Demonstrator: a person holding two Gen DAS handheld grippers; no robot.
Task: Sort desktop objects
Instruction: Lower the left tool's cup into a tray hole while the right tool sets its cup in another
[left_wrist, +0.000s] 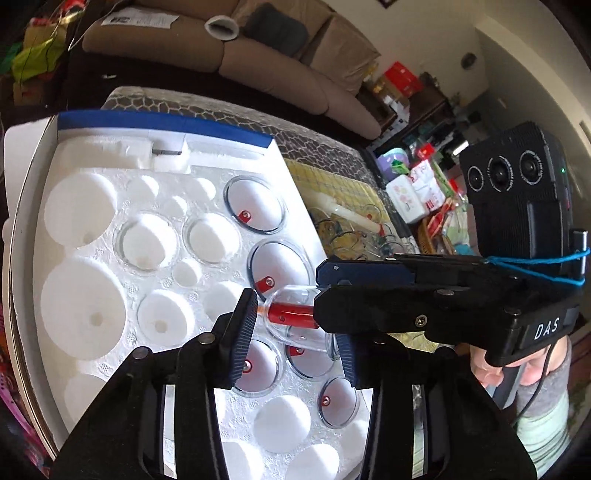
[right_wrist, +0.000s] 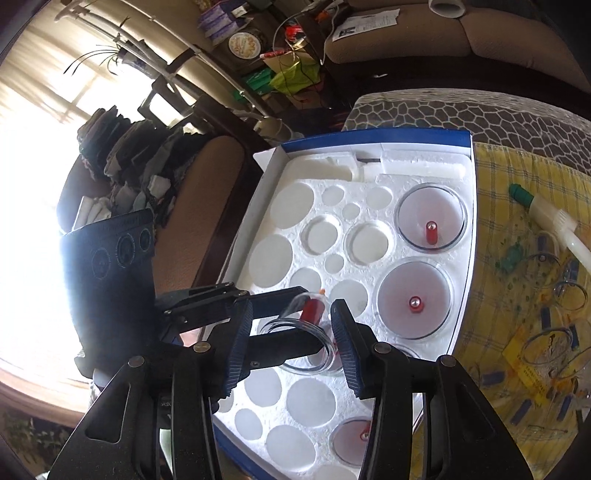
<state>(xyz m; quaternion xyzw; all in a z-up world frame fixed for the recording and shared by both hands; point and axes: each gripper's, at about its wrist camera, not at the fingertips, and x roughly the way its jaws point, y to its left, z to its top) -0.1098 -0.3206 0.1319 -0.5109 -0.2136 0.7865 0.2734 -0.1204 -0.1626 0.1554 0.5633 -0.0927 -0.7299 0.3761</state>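
A white foam tray (left_wrist: 110, 229) (right_wrist: 291, 177) in a blue-edged box has round holes; several hold clear cups with red valves (left_wrist: 258, 210) (right_wrist: 430, 218). One clear cup with a red valve (left_wrist: 295, 317) (right_wrist: 310, 314) lies on its side above the tray. In the left wrist view the right gripper's fingers (left_wrist: 354, 295) close on this cup from the right. My left gripper (left_wrist: 295, 347) is open around it, pads apart. In the right wrist view the left gripper's fingers (right_wrist: 280, 343) cross under the cup, between the right gripper's (right_wrist: 291, 343) pads.
More loose clear cups (right_wrist: 554, 343) and a white pump with a green tip (right_wrist: 546, 214) lie on the yellow checked cloth (right_wrist: 498, 258) right of the box. A brown sofa (left_wrist: 258, 55) stands behind the table.
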